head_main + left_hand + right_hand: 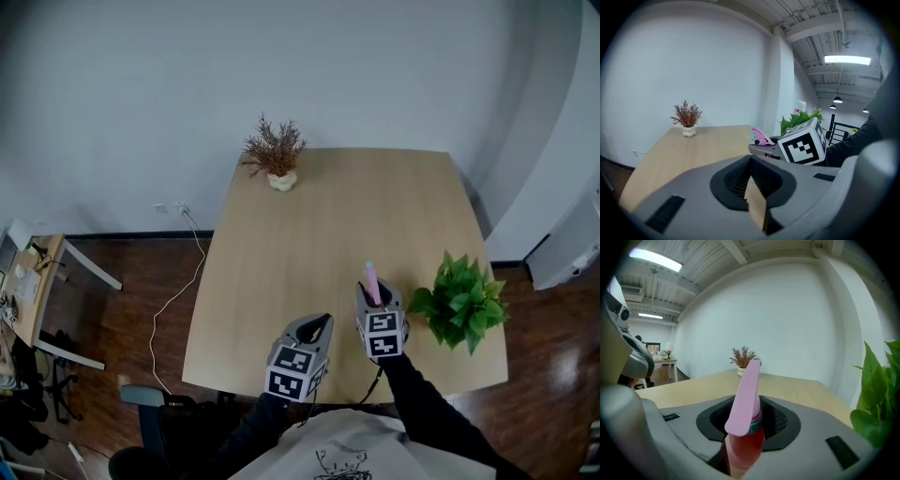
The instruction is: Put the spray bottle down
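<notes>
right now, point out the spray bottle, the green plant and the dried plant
spray bottle (746,380): right gripper view, on its pink head
green plant (459,300): head view, on its leaves
dried plant (273,147): head view, on its twigs

We read no words, numbers or brands anywhere; the left tool (319,328) and right tool (375,295) carry only black-and-white square markers (383,335).

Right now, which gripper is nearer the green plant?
Right. The right gripper, shut on the bottle, sits just left of the plant in the head view. The left gripper is farther left, beyond the right one.
</notes>
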A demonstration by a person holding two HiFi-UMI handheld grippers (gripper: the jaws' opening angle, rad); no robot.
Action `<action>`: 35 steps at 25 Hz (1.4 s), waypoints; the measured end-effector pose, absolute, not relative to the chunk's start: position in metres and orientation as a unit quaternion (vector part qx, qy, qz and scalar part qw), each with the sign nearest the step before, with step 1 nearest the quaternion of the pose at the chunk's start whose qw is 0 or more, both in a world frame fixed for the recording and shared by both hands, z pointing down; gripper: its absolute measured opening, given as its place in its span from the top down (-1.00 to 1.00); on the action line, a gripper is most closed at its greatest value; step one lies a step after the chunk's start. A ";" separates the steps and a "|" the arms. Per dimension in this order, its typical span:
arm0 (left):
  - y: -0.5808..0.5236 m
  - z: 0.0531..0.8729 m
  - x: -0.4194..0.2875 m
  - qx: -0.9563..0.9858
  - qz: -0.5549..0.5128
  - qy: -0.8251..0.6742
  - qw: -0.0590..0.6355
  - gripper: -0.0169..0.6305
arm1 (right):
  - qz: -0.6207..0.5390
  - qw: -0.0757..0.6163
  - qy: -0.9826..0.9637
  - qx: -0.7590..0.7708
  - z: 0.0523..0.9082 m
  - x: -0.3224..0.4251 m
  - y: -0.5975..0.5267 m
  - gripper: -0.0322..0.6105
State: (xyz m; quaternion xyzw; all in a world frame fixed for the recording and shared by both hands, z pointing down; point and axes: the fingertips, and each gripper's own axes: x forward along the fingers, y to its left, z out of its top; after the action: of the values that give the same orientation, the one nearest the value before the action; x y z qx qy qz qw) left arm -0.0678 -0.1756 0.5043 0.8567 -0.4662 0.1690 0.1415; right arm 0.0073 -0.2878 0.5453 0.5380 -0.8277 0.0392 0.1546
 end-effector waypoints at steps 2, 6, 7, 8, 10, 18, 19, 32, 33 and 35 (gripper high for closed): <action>-0.176 0.505 -0.069 0.856 0.169 -0.467 0.144 0.90 | 0.035 0.155 -0.827 0.539 0.545 0.007 -0.291 0.54; -0.179 0.505 -0.070 0.856 0.167 -0.468 0.146 0.90 | 0.029 0.154 -0.828 0.538 0.544 0.006 -0.294 0.54; -0.179 0.506 -0.070 0.856 0.166 -0.468 0.146 0.90 | 0.029 0.152 -0.828 0.539 0.545 0.006 -0.293 0.54; -0.180 0.506 -0.069 0.856 0.166 -0.468 0.146 0.89 | 0.029 0.150 -0.828 0.540 0.545 0.007 -0.293 0.54; -0.180 0.507 -0.069 0.856 0.166 -0.467 0.146 0.90 | 0.030 0.145 -0.827 0.543 0.545 0.009 -0.292 0.54; -0.179 0.506 -0.068 0.859 0.165 -0.462 0.148 0.90 | 0.021 0.134 -0.826 0.547 0.543 0.009 -0.287 0.53; -0.178 0.506 -0.068 0.859 0.165 -0.462 0.148 0.90 | 0.019 0.134 -0.825 0.549 0.543 0.009 -0.286 0.53; -0.171 0.505 -0.070 0.858 0.163 -0.463 0.149 0.90 | 0.013 0.126 -0.824 0.552 0.538 0.008 -0.277 0.31; -0.171 0.505 -0.069 0.859 0.163 -0.463 0.149 0.90 | 0.015 0.126 -0.822 0.556 0.538 0.010 -0.276 0.31; -0.170 0.505 -0.069 0.859 0.162 -0.463 0.149 0.90 | 0.022 0.126 -0.816 0.564 0.539 0.014 -0.273 0.31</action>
State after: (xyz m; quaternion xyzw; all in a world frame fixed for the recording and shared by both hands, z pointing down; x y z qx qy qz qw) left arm -0.0687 -0.1699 0.5052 0.8586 -0.4632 0.1620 0.1487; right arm 0.0144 -0.2725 0.5391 0.5642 -0.8157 0.0224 0.1260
